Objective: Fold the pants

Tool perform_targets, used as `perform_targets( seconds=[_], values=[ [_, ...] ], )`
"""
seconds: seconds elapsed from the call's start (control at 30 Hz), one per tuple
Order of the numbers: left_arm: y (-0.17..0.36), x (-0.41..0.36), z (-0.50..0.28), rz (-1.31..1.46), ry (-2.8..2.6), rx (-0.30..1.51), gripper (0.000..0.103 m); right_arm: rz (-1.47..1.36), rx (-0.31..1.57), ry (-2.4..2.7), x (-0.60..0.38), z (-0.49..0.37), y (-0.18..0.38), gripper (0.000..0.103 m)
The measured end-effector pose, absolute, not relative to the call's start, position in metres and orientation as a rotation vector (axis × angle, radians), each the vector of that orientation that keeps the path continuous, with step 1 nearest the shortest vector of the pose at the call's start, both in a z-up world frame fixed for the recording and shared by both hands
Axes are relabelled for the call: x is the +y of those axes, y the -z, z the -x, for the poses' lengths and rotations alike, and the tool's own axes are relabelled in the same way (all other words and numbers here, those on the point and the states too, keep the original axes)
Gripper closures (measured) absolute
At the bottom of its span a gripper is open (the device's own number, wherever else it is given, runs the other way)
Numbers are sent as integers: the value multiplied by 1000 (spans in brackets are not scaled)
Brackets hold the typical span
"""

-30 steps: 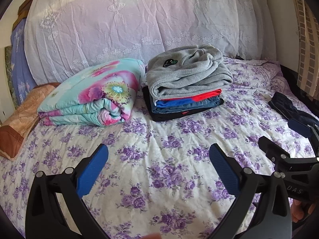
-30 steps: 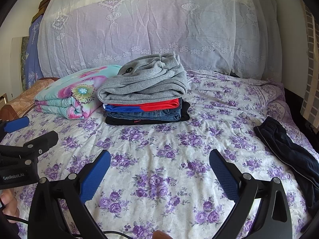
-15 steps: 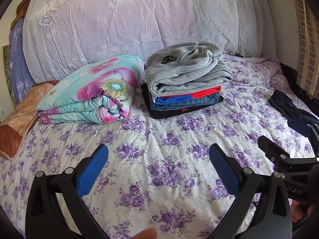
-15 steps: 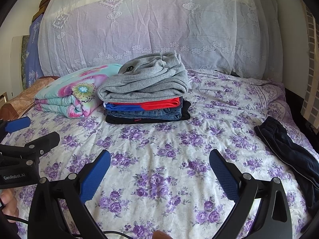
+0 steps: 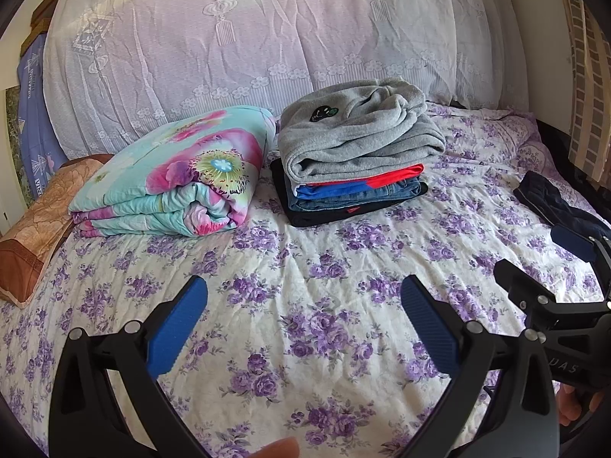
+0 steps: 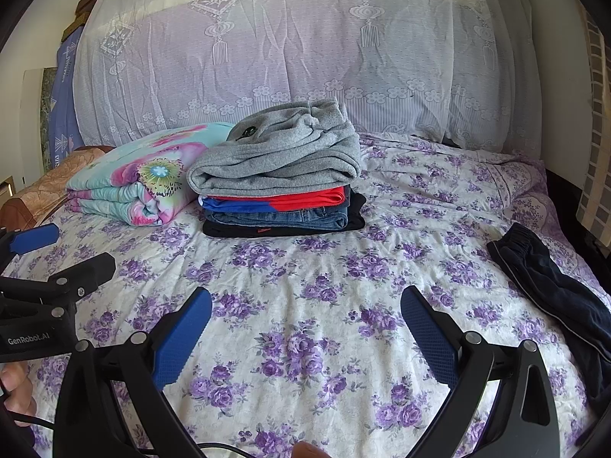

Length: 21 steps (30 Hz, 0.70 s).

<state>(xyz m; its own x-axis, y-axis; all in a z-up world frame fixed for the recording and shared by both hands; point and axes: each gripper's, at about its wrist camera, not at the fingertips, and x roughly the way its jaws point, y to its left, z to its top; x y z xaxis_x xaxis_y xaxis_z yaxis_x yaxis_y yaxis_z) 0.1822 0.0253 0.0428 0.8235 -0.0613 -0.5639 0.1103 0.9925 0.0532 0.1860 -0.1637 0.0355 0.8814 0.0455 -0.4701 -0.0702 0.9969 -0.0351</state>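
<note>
Blue ribbed pads line both tools. The left gripper (image 5: 303,320) hangs over the flowered bed sheet (image 5: 305,267) with its two fingers spread wide and nothing between them. The right gripper (image 6: 305,322) is the same — fingers far apart, empty, above the sheet. In the left wrist view the right gripper shows at the right edge, and in the right wrist view the left gripper shows at the left edge, so the two tools are side by side. Part of a hand (image 6: 15,387) is seen under the left tool's body.

The pants (image 6: 561,294), dark navy with a thin pale stripe and an elastic waist, lie crumpled on the right side of the bed, near the right gripper but not touched by it.

Farther back, in the middle of the bed, stands a pile of folded clothes (image 6: 278,187) — a grey fleece piece on top, then red and blue, denim, black at the bottom. Just beside it on the left lies a folded flowered quilt (image 5: 172,179), and left of that an orange-brown pillow (image 5: 34,229). A white lace cover (image 6: 305,57) hangs behind.
</note>
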Motion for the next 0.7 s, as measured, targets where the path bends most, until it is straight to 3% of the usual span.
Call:
perform_targets(
  seconds=[0.7],
  values=[
    [-41, 23, -182, -97, 98, 596, 4, 50, 487, -61, -163, -186, -36, 3]
  ],
)
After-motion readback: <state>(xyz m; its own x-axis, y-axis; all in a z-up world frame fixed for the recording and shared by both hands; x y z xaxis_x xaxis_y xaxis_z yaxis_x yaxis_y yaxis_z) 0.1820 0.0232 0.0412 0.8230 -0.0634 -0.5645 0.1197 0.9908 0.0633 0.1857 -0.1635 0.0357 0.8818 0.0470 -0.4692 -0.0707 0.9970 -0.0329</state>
